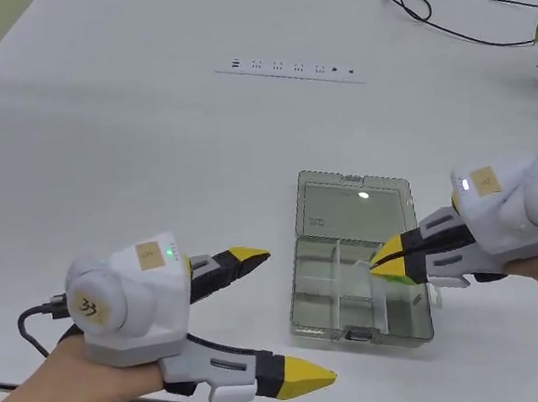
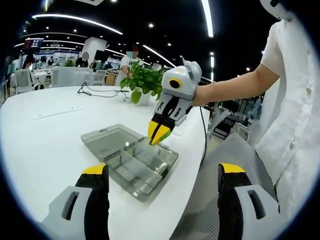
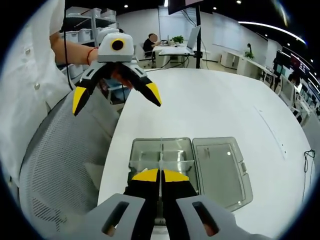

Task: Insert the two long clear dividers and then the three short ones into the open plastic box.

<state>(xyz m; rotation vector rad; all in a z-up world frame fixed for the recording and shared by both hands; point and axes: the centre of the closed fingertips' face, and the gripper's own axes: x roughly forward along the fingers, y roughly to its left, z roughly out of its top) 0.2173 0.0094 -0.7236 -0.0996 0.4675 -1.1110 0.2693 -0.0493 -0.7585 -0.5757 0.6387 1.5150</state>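
Note:
The open clear plastic box [image 1: 318, 295] lies near the table's front edge, its lid [image 1: 353, 204] flat on the far side. Clear dividers stand inside the box [image 3: 145, 150]. My right gripper [image 1: 386, 262] hovers over the box's right half, shut on a thin clear divider [image 3: 161, 159] that I see edge-on, hanging down into the tray. My left gripper [image 1: 283, 316] is left of the box, open and holding nothing. The left gripper view shows my left gripper [image 2: 162, 172] wide apart, the box [image 2: 115, 137] and the right gripper [image 2: 160, 134] above it.
A white power strip [image 1: 287, 69] lies on the far part of the table and a black cable [image 1: 440, 6] curls at the far right. A potted plant [image 2: 145, 82] stands beyond the box. A mesh chair [image 3: 65, 165] sits by the table edge.

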